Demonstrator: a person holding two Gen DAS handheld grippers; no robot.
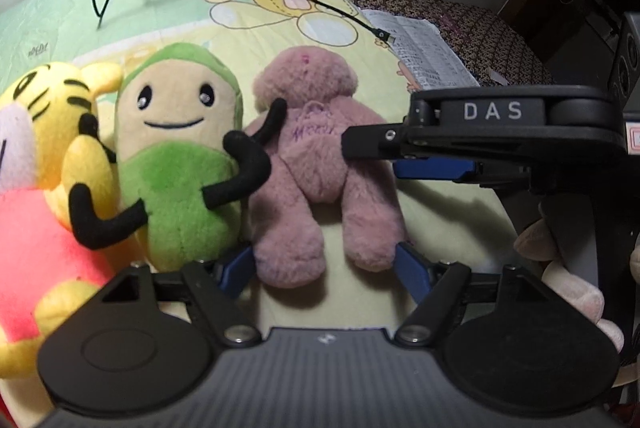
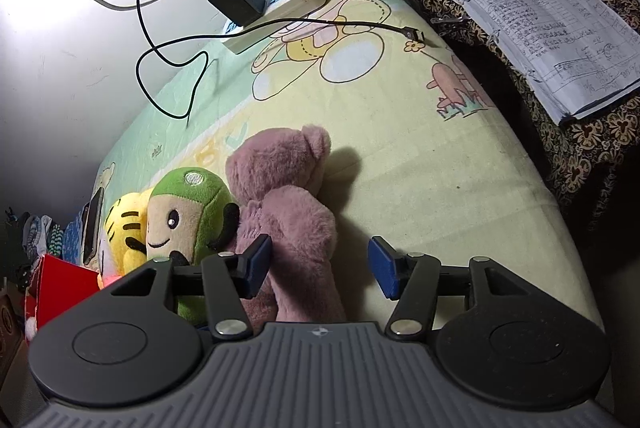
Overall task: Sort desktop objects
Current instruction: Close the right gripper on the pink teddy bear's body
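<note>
Your left gripper [image 1: 326,270]: ribbed grey body, two black round discs, black linkage arms with silver screws, blue pads [image 1: 236,266]. Your right gripper [image 2: 318,266]: same build, a small compass-like mark on the grey body, "DAS" in white on its black side.

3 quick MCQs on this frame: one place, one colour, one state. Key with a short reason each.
1. The green plush sits between:
A. tiger plush and pink bear
B. power strip and notebook
C. bear and notebook

2. The charger plugged into the power strip is:
A. white
B. black
C. red

3. The left gripper is:
A. shut on the bear
B. open
C. out of view

Key: 1 A, tiger plush on one side, pink bear on the other. 2 B, dark block on the white strip. 3 B, blue pads clear of the bear's legs.
</note>
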